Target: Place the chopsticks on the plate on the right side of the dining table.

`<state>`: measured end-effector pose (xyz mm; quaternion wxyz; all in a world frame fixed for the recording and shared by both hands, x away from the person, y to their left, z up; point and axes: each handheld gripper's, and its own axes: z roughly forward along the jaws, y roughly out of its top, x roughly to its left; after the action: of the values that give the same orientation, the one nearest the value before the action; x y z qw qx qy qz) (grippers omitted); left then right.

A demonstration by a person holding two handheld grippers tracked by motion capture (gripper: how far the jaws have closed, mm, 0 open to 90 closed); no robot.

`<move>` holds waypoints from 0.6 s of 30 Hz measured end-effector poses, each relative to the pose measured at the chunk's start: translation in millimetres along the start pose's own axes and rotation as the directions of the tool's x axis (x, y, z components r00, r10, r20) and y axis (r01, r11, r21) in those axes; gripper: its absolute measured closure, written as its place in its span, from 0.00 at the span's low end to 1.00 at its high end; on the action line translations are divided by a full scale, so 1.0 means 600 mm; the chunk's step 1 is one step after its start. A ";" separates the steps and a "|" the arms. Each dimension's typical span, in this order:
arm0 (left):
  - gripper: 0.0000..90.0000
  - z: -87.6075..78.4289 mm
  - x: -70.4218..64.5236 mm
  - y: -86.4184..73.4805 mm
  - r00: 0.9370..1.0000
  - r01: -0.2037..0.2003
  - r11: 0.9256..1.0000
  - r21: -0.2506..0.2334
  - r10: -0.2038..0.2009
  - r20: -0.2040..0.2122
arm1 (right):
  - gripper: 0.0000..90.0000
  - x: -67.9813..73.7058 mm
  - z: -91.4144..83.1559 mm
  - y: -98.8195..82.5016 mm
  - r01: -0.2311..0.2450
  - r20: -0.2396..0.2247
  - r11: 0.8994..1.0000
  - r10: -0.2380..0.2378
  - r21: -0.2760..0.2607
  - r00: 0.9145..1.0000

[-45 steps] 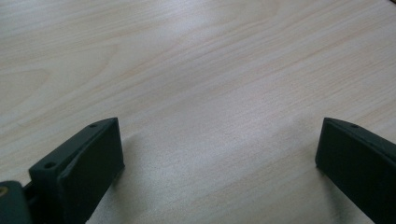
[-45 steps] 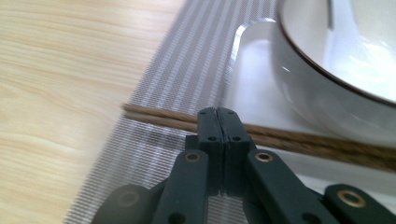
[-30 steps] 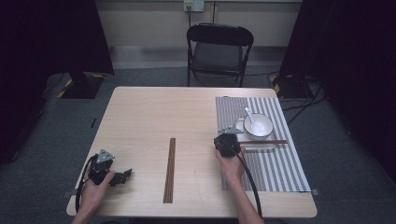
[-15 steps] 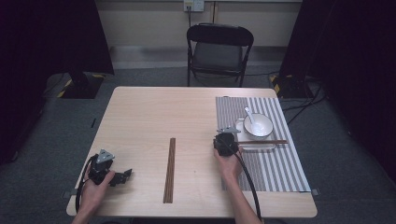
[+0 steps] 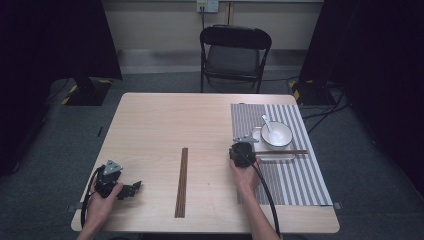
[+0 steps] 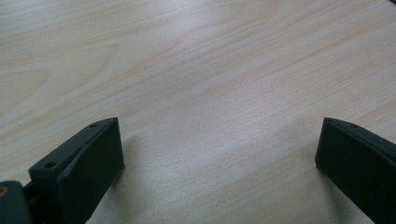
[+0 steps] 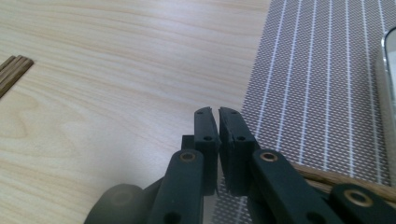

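Note:
My right gripper [image 5: 242, 152] [image 7: 218, 116] rests at the left edge of the striped placemat [image 5: 280, 150] [image 7: 317, 84], jaws shut with nothing seen between the pads. A single brown chopstick [image 5: 282, 152] [image 7: 327, 178] lies across the front of the white tray [image 5: 272, 157], running out from under the gripper's right side. On that tray a white bowl [image 5: 276, 135] holds a white spoon [image 5: 266, 122]. A pair of brown chopsticks [image 5: 181, 181] [image 7: 13, 70] lies lengthwise mid-table. My left gripper [image 5: 125, 189] [image 6: 217, 154] sits at the near left, jaws wide open over bare wood.
The wooden table [image 5: 165, 125] has its front edge just behind both hands. A black folding chair [image 5: 235, 52] stands beyond the far edge. The tray's rim [image 7: 390, 70] is close on the right of the right gripper.

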<state>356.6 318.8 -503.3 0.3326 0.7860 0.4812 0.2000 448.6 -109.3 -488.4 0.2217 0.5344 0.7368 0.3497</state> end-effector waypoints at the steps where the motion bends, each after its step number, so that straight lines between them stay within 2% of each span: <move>1: 0.00 0.000 0.000 0.000 1.000 0.001 1.000 -0.001 -0.001 0.000 | 0.96 0.002 0.000 0.000 0.007 -0.011 1.000 -0.007 -0.003 1.000; 5: 0.00 0.000 0.000 0.000 1.000 0.002 1.000 -0.002 -0.002 0.000 | 0.96 0.007 0.003 -0.001 0.013 -0.018 1.000 -0.013 0.002 1.000; 13: 0.00 0.000 0.000 0.000 1.000 0.002 1.000 -0.002 -0.002 -0.001 | 0.96 -0.003 0.003 0.000 -0.001 0.023 1.000 0.001 0.004 1.000; 18: 0.00 0.000 0.000 0.000 1.000 -0.002 1.000 0.000 0.002 -0.001 | 0.96 -0.006 0.004 -0.001 -0.010 0.032 1.000 0.010 0.003 0.999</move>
<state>356.5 318.8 -503.3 0.3323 0.7863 0.4807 0.2005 451.3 -112.2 -490.3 0.2307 0.5439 0.7312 0.3411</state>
